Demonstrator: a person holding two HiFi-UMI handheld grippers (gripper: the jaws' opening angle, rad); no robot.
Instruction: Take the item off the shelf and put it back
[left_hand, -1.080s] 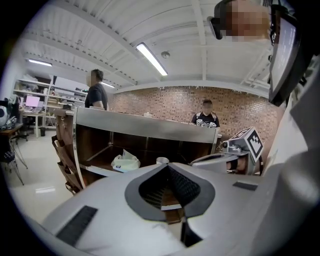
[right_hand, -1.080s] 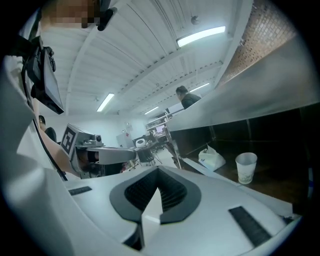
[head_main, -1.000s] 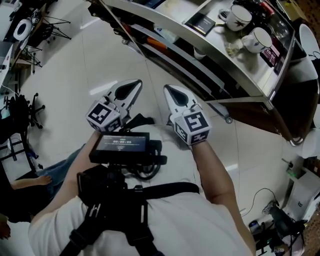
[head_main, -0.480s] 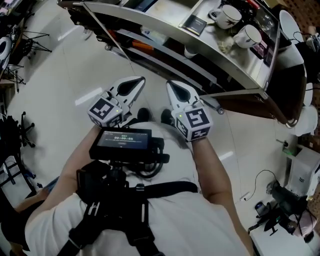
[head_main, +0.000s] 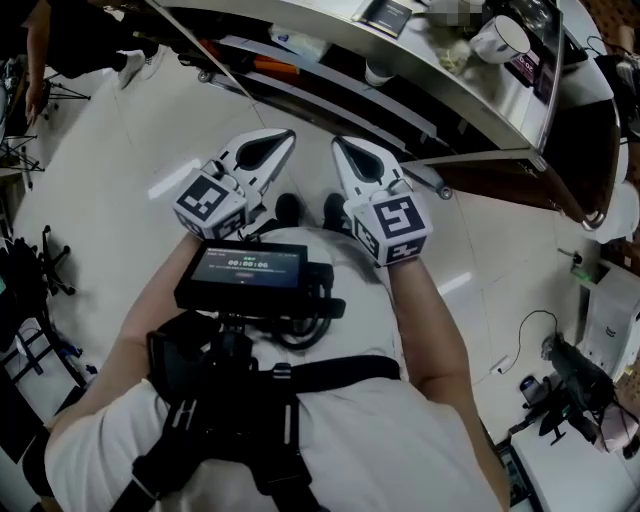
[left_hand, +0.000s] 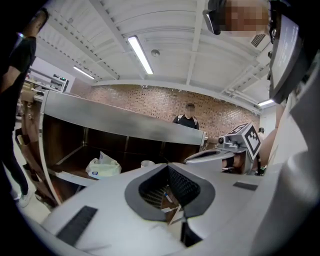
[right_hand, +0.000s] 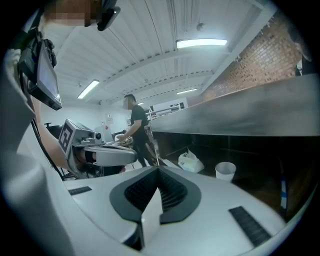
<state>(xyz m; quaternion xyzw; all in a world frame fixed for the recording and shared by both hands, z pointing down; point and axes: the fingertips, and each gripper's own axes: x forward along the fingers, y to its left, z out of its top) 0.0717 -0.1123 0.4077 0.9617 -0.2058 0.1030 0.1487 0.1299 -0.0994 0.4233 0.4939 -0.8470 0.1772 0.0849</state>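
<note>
While I hold both tongs side by side in front of the shelf (head_main: 330, 22), my left gripper (head_main: 287, 137) has its jaws pressed together with nothing between them. My right gripper (head_main: 338, 144) is closed and empty just the same. Both point toward the shelf and touch nothing on it. The white cup (right_hand: 225, 171) stands on the shelf's lower level, under its steel top, near a white bag (right_hand: 190, 162), well apart from both tips.
</note>
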